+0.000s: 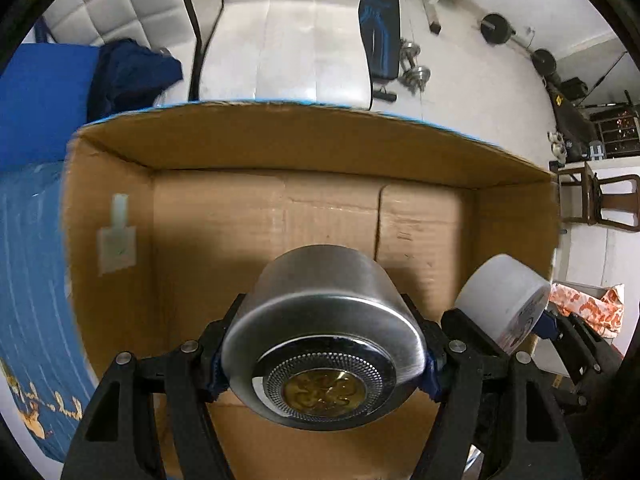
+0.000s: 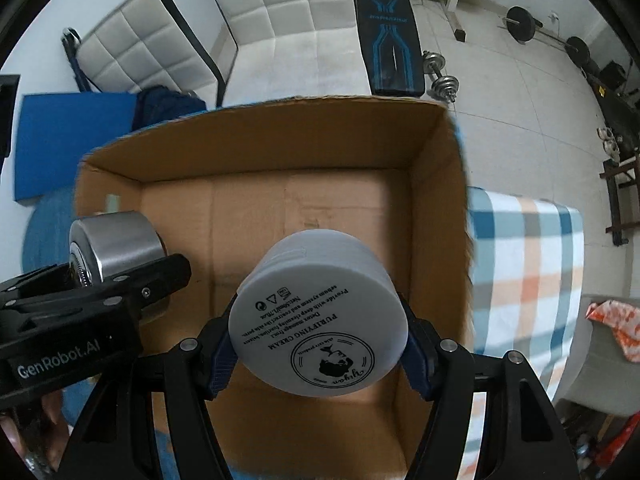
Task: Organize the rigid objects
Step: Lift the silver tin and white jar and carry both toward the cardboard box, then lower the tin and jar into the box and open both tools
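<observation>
My left gripper point(image 1: 322, 364) is shut on a round silver metal tin point(image 1: 324, 332) with a gold emblem on its near face, held above an open cardboard box point(image 1: 304, 148). My right gripper point(image 2: 318, 356) is shut on a white cream jar point(image 2: 320, 312) with black print, also held over the box point(image 2: 260, 148). The white jar shows at the right in the left wrist view point(image 1: 500, 300). The silver tin point(image 2: 112, 244) and the left gripper show at the left in the right wrist view. The box floor looks bare where it shows.
A blue mat point(image 1: 36, 100) and dark blue cloth point(image 1: 132, 72) lie left of the box. A white tufted sofa point(image 2: 280, 12) stands behind. A checked cloth point(image 2: 528, 248) lies right of the box. Weights point(image 2: 442, 76) and a bench point(image 2: 388, 32) stand farther back.
</observation>
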`<state>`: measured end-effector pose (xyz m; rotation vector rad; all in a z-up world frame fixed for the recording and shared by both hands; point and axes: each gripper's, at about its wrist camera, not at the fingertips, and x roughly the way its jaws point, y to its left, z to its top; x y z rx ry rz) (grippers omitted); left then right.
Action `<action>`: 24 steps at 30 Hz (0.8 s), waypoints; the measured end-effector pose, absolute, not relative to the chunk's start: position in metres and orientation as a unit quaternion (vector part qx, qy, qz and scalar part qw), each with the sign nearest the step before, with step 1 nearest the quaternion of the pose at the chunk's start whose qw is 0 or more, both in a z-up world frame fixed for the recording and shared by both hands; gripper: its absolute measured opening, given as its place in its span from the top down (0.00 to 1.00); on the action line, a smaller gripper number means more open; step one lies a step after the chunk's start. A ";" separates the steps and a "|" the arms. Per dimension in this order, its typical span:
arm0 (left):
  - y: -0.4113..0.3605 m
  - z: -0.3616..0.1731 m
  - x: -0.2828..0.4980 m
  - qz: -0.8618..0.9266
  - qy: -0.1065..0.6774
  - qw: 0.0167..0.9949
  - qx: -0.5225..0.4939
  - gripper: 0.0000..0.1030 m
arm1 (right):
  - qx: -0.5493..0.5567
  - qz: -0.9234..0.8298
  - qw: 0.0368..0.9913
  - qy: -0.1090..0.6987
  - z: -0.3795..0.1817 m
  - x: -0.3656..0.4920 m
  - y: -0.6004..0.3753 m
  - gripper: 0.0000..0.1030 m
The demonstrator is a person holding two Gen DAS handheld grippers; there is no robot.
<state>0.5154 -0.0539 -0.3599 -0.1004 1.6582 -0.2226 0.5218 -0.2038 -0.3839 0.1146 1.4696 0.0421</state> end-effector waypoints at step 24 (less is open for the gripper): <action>-0.065 -0.416 0.540 -0.095 0.778 0.618 -0.059 0.28 | -0.011 0.011 0.673 0.740 -0.486 0.599 -0.189 0.30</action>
